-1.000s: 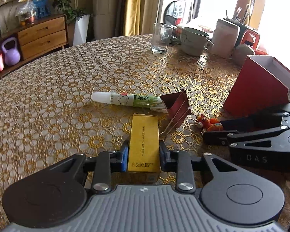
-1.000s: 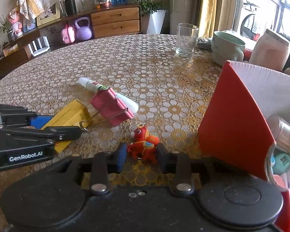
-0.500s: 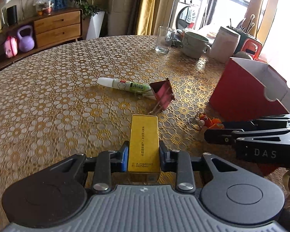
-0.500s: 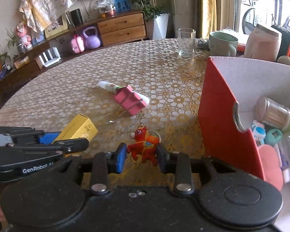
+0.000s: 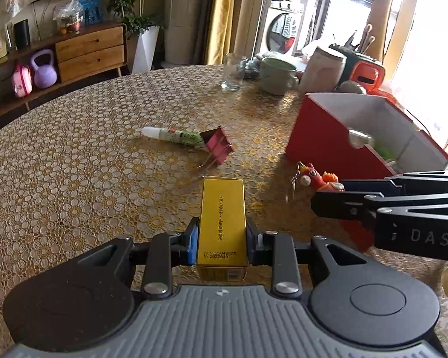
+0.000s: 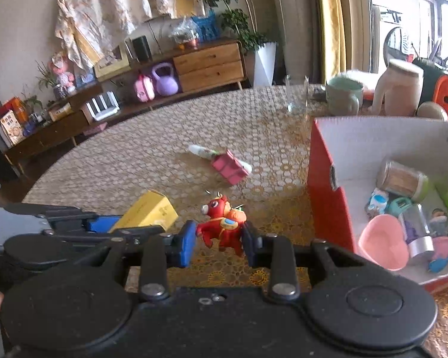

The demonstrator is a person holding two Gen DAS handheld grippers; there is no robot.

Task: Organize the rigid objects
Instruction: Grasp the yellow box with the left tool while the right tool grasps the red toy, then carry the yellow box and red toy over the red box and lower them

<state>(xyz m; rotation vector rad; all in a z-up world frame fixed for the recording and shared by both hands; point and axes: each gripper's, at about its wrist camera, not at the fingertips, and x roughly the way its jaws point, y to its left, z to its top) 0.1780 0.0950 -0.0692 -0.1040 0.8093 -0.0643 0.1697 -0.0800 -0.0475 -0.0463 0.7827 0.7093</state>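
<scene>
My left gripper (image 5: pixel 222 235) is shut on a yellow box (image 5: pixel 223 217) and holds it above the table; the box also shows in the right wrist view (image 6: pixel 147 213). My right gripper (image 6: pixel 219 238) is shut on a small red toy figure (image 6: pixel 222 223), raised beside the red cardboard box (image 6: pixel 325 197); the toy also shows in the left wrist view (image 5: pixel 315 176). A glue stick (image 5: pixel 173 134) and a pink binder clip (image 5: pixel 219 146) lie together on the table, beyond both grippers.
The red cardboard box (image 5: pixel 322 137) holds several small items, among them a pink heart dish (image 6: pixel 383 244) and a jar (image 6: pixel 401 179). A glass (image 5: pixel 232 73), a green mug (image 5: pixel 276 76) and a white jar (image 5: pixel 322 70) stand at the table's far edge.
Both grippers have risen from the table with their objects. The yellow box and the toy are now higher, and the inside of the red box has come into view.
</scene>
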